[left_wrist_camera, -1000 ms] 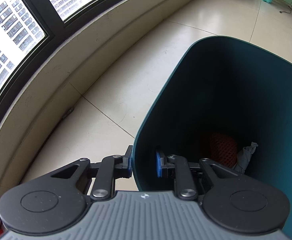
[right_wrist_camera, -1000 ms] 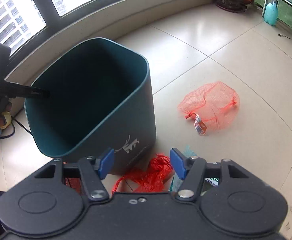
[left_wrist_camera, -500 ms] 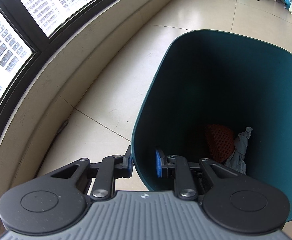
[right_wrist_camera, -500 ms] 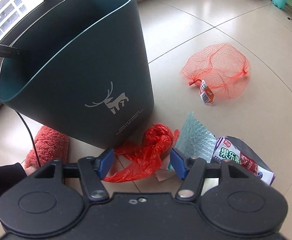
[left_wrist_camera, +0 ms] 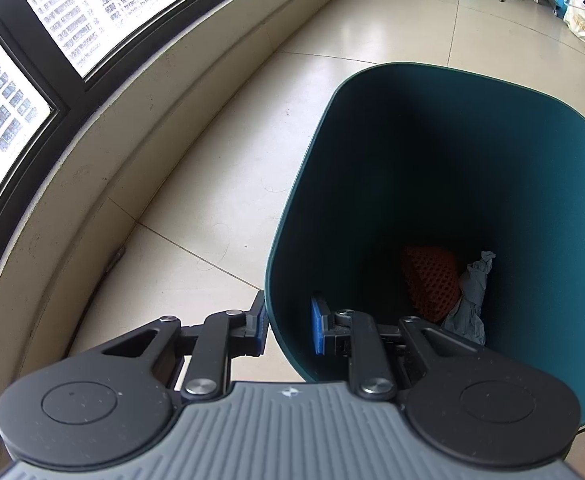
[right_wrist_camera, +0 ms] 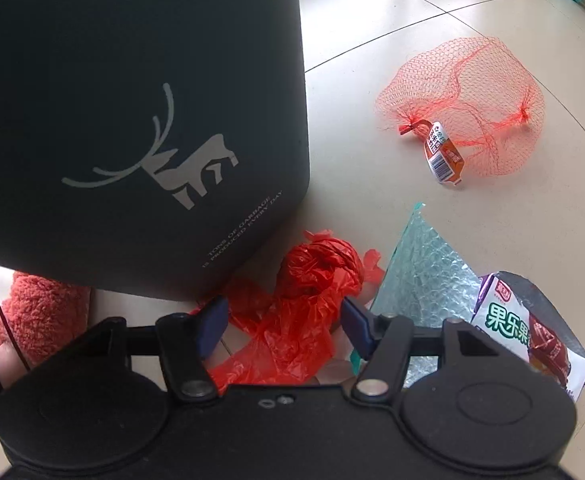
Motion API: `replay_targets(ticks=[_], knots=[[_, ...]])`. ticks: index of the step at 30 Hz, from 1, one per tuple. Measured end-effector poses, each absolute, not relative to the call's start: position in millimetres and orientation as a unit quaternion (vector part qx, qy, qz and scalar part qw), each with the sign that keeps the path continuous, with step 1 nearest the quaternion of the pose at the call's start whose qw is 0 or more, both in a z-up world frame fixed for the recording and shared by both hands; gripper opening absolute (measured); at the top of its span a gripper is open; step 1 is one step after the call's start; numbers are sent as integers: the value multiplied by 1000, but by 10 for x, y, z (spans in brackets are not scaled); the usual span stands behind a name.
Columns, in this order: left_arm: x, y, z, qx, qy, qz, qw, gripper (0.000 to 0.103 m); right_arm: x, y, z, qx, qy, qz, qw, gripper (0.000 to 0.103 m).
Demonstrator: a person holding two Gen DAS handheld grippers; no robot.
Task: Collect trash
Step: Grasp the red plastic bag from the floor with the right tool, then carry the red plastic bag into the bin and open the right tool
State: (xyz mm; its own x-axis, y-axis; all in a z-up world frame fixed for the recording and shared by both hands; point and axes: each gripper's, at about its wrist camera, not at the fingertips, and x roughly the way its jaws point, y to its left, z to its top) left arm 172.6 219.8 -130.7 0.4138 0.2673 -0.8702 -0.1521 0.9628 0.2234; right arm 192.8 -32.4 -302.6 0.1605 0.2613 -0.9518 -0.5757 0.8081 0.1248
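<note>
Left gripper (left_wrist_camera: 288, 326) straddles the bin (left_wrist_camera: 432, 208) rim, contact unclear (bin may slip); right gripper (right_wrist_camera: 284, 324), jaws spread, low-centre, could snag only loose red bag (right_wrist_camera: 292, 320) film.

The open right gripper (right_wrist_camera: 283, 326) has dropped way lower and closer to the crumpled red plastic bag (right_wrist_camera: 292, 320), which now sits between its fingers. The dark teal plastic trash bin (right_wrist_camera: 140, 120) looks more tipped and fills that view.
</note>
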Motion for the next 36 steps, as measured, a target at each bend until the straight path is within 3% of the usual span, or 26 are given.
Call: replay_targets(ticks=[12, 13, 14, 16, 20, 36], knots=[[1733, 2130, -1339, 76, 526, 134, 837, 21, 1987, -369, -3496, -142, 614, 228, 742, 58], [1735, 2134, -1337, 76, 525, 135, 837, 21, 1982, -356, -3483, -141, 613, 227, 743, 51], [1736, 2135, -1338, 76, 525, 135, 837, 21, 1975, -350, -3470, -140, 615, 226, 742, 36], [1742, 2145, -1340, 76, 526, 137, 836, 21, 1980, -344, -3455, -134, 622, 223, 739, 24], [1747, 2146, -1339, 75, 526, 137, 836, 21, 1940, -352, -3350, -129, 617, 221, 744, 10], [1741, 2132, -1329, 68, 523, 148, 836, 21, 1713, -722, -2290, -108, 574, 243, 775, 5]])
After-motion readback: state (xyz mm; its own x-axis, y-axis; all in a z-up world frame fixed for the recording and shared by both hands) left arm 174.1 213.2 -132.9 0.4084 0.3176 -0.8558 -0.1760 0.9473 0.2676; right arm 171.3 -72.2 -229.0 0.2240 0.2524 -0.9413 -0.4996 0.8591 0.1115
